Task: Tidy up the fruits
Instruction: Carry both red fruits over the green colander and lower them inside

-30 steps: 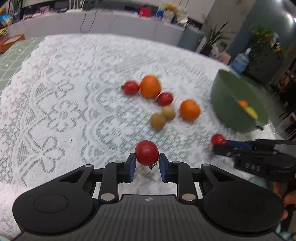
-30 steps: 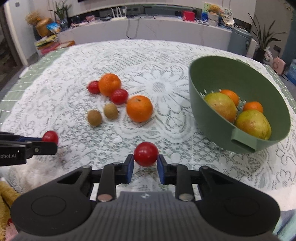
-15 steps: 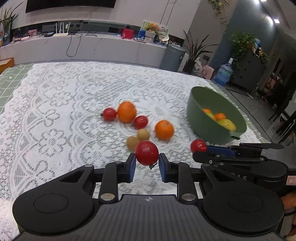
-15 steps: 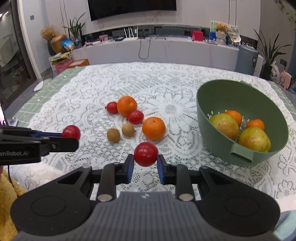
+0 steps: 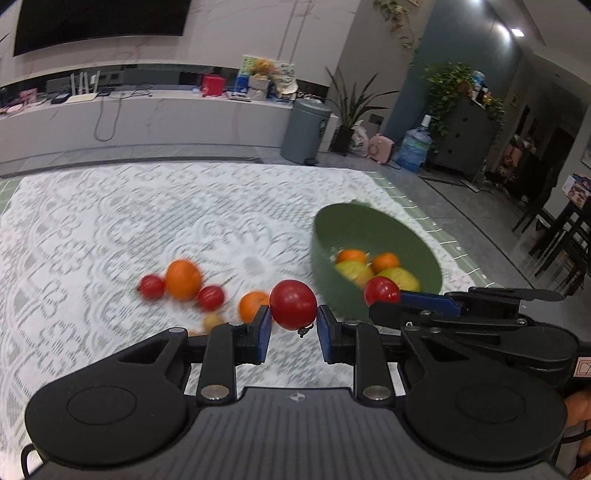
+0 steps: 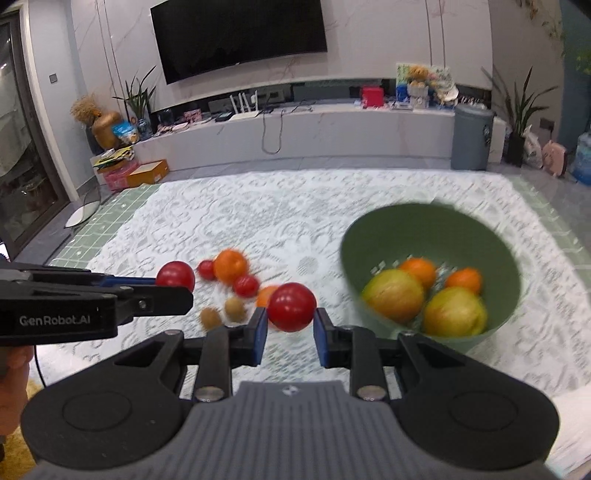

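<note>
Red tomato, L [image 5: 293, 309]: clamped between blue pads [image 5: 263, 334] of left gripper [image 5: 292, 334], held above table, near bowl's left side.
Red tomato, R [image 6: 291, 306]: pinched the same way in right gripper [image 6: 288, 336], up off the cloth.
Green bowl [image 6: 480, 229]: on table at right, tilted look from blur; holds two yellow-green pears [image 6: 393, 295] & two oranges [image 6: 419, 271].
Loose fruit: two oranges [image 6: 229, 265], two small tomatoes [image 6: 245, 285], two brown kiwis [image 6: 210, 318] clustered mid-table, left of bowl, apart from it.
Cloth: white lace tablecloth [image 6: 295, 206] w/ green mat showing at left edge.
Grippers: side by side, each visible in the other's cam; left one [image 6: 173, 291] shows "GenRobot.AI" text.
Bkgd: TV [image 6: 240, 33], grey bin [image 6: 472, 136], plants.
</note>
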`<action>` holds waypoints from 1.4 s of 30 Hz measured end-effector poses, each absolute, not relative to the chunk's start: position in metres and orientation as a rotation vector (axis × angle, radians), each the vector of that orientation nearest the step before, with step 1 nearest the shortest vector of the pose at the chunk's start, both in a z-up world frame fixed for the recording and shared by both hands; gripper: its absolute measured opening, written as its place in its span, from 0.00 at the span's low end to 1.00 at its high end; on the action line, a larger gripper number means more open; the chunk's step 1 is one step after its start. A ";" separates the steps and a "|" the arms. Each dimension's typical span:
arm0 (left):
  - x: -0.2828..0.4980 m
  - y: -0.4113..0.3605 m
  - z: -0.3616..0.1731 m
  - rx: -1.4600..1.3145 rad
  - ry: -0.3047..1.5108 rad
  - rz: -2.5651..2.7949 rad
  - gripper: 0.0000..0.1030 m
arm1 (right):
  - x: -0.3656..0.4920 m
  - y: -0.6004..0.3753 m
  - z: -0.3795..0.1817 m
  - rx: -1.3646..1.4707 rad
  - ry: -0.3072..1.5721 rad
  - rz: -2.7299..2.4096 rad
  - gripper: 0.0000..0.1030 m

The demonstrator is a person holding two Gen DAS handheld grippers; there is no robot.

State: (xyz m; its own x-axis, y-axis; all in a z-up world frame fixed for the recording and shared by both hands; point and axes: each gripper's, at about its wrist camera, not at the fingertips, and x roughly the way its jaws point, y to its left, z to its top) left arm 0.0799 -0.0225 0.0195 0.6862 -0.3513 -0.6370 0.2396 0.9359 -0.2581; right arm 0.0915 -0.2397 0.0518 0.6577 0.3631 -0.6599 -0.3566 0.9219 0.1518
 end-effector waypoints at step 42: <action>0.226 -0.126 -0.028 0.031 0.970 -0.471 0.29 | 0.229 -0.305 0.012 -0.115 0.927 0.292 0.23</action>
